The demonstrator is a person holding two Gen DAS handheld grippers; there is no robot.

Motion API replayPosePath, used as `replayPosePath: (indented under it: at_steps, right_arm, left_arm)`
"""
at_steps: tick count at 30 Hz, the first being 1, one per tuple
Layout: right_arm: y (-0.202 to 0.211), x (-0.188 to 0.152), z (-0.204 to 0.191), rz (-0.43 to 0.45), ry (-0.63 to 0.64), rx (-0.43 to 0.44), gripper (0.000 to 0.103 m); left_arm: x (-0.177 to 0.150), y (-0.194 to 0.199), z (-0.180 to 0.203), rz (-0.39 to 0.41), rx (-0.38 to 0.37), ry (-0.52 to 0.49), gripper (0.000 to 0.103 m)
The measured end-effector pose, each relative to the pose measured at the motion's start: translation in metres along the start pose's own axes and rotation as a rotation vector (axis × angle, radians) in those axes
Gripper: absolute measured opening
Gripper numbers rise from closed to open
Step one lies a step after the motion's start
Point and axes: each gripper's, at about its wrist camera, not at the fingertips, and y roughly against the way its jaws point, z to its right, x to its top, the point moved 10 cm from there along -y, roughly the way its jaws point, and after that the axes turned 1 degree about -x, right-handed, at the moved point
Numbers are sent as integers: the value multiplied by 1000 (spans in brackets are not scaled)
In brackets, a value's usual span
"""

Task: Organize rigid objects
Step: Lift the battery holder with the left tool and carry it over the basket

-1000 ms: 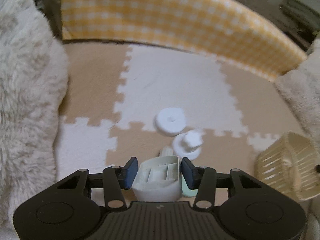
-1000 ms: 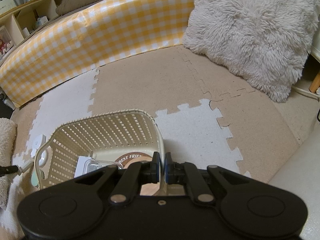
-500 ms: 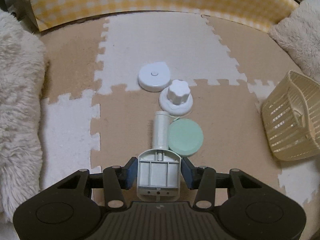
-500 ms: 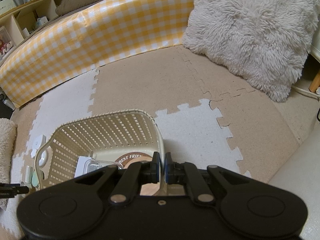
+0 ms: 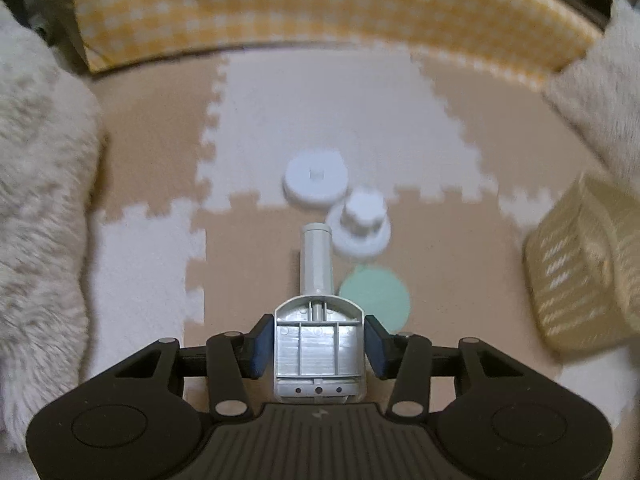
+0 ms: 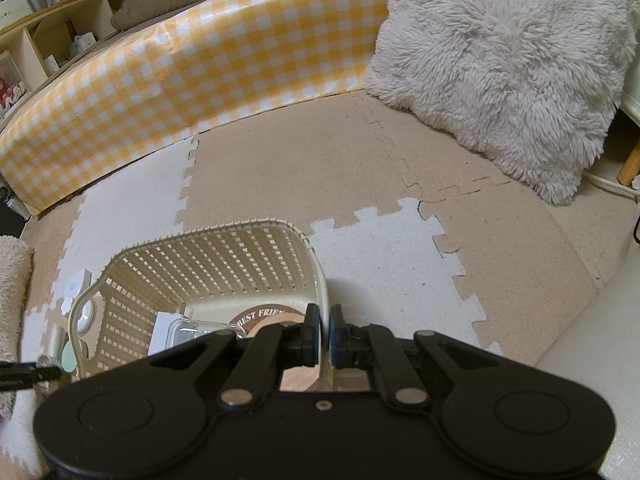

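Observation:
My left gripper (image 5: 319, 338) is shut on a grey-white plastic piece (image 5: 318, 356), blue pads pressed against its two sides. The piece's tube (image 5: 317, 258) points away over the mat. Past it lie a mint green disc (image 5: 376, 298), a white knob on a round base (image 5: 360, 228) and a white round disc (image 5: 315, 181). A cream slatted basket (image 5: 580, 268) stands at the right. In the right wrist view my right gripper (image 6: 325, 332) is shut on the near rim of this basket (image 6: 208, 264), which holds a clear box (image 6: 188, 330).
Tan and white foam puzzle mats (image 6: 400, 240) cover the floor. A yellow checked bolster (image 6: 200, 60) runs along the back. Fluffy white cushions lie at the right (image 6: 500, 60) and at the left (image 5: 36, 200). A wooden shelf (image 6: 48, 32) stands behind the bolster.
The left gripper has tipped downward with the plastic piece, so its tube now shows full length and the green disc is uncovered. The right gripper and the basket have not moved.

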Motion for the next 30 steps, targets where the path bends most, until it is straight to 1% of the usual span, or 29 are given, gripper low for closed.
replayPosePath:
  at_steps: [3,5,8,11,14,18,22,25,30]
  right_arm:
    - [0,0,0,0,-1,0,5]
    - [0,0,0,0,-1,0,5]
    - [0,0,0,-1,-2,1,5]
    - [0,0,0,-1,-2,0,5]
    - [0,0,0,-2,-4,1,5]
    - [0,0,1,-2,-4,1,5]
    - [0,0,1,-2,-5,2,5]
    - [-1,1,1,-2,-7,4,5]
    - [-1,1,1,-3,-9,5,5]
  left_arm:
    - [16,20,8,78,-8,-8,48]
    - [24,33,19,124,-18,-39,48]
    - [32,52,44,163,-90,-59,48]
    - [33,67,79,185,-167,-93,48]
    - [31,75,113,189,-245,-99,48]
    - [32,80,159,197,-315,-136,48]
    - [32,77,197,191,-347,-165,48]
    - [32,67,223,174,-353,-181,48]
    - [28,39,255,114,-371,-122,48]
